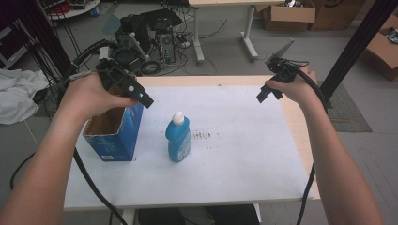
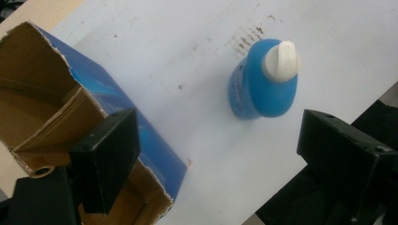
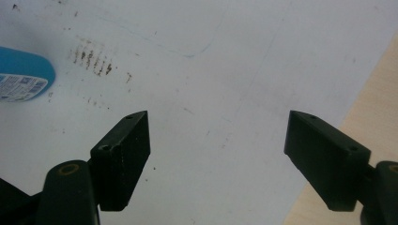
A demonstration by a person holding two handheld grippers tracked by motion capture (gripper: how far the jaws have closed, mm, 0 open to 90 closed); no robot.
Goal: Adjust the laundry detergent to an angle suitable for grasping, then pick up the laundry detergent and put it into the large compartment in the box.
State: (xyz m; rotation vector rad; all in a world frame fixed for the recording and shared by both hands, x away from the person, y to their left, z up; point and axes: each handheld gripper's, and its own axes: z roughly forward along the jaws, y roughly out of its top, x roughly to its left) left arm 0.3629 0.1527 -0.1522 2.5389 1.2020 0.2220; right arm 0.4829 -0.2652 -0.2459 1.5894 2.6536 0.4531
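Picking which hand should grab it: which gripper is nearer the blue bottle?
Left. The left gripper hovers just up-left of the bottle, above the box. The right gripper is held high near the table's far right edge, well away.

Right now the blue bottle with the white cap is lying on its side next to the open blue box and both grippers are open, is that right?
Not quite. The blue bottle stands upright on its base, white cap on top, as the high view shows. The rest holds: it is beside the open blue box, not touching it, and the left gripper and right gripper are both open.
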